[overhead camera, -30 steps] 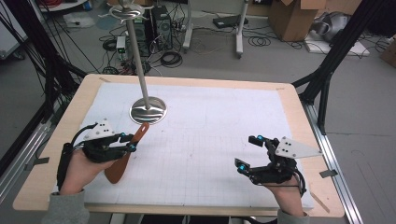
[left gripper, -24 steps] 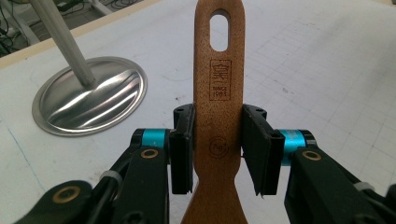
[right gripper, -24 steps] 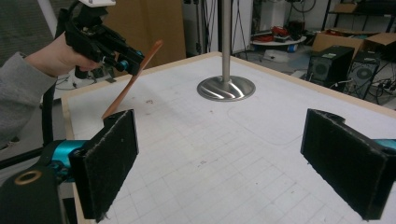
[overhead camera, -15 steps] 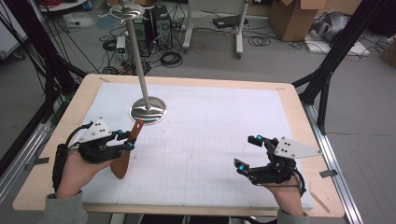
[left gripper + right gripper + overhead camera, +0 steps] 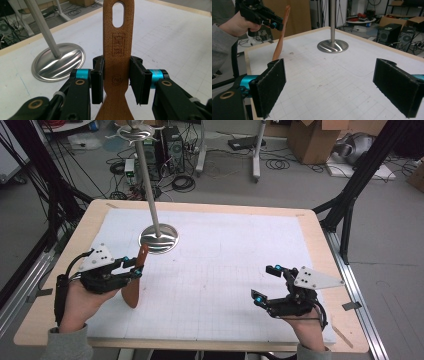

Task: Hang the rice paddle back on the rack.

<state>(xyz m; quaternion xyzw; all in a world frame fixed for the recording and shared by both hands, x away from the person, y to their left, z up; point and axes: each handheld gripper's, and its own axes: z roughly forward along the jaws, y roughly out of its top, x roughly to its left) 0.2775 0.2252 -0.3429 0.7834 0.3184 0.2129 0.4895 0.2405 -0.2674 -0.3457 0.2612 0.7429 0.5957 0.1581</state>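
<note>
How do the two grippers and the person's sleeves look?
Both the left gripper and the right gripper are black, with cyan rings near the jaws, brass-coloured rivets and dark fuzzy pads. Each carries a grey three-cornered plate. A black cable trails. The sleeves are grey.

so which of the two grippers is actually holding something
The left gripper: its fingers clamp the flat brown wooden spatula by its handle. The right gripper stands open, empty.

Only 1 thing in the way
The metal stand [image 5: 158,238] blocks far-left; the white mat [image 5: 240,265] is open between grippers.
</note>
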